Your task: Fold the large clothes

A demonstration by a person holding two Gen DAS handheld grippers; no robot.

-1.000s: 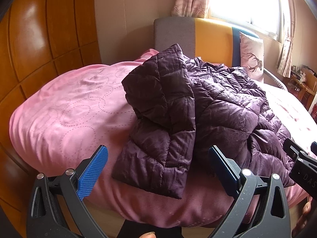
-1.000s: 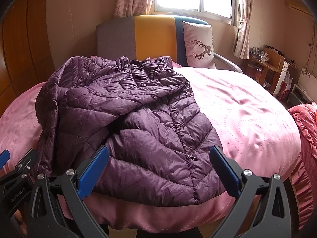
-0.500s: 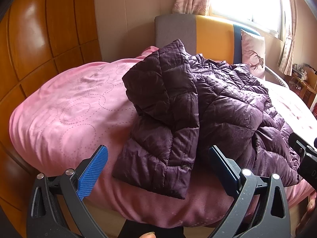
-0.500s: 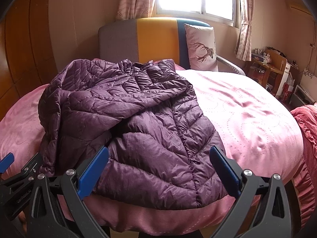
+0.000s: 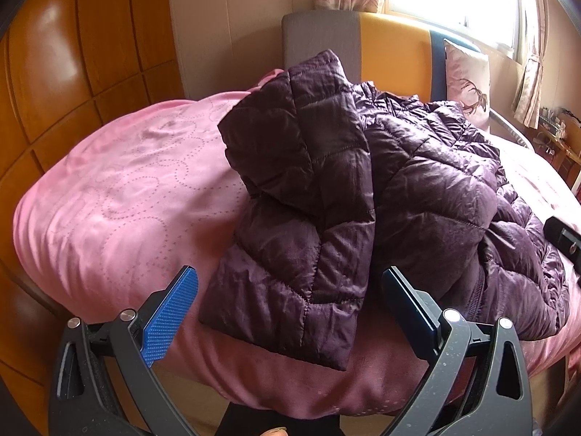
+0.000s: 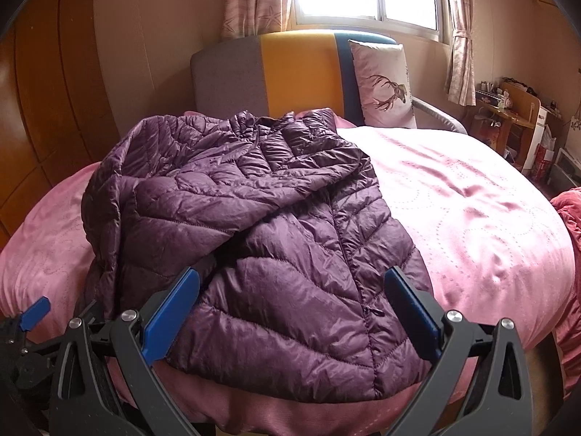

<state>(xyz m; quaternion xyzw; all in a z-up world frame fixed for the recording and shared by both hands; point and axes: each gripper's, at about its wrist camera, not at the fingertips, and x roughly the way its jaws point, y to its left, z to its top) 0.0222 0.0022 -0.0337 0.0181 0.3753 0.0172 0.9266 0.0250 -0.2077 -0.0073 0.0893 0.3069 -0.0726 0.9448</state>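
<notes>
Where the left wrist view looks across the bed, the left gripper (image 5: 288, 299) sits at lower centre with its jaws apart, gripping nothing. A purple quilted puffer jacket (image 5: 363, 200) fills the centre and right of the frame, lying on the pink bedspread (image 5: 120, 200), one folded panel reaching toward the near bed edge.

From the right wrist view, the right gripper (image 6: 290, 299) occupies lower centre, jaws likewise spread and empty. The jacket lies centre-left. A deer-print pillow (image 6: 385, 83) leans against the headboard (image 6: 290, 69) at upper centre.
</notes>
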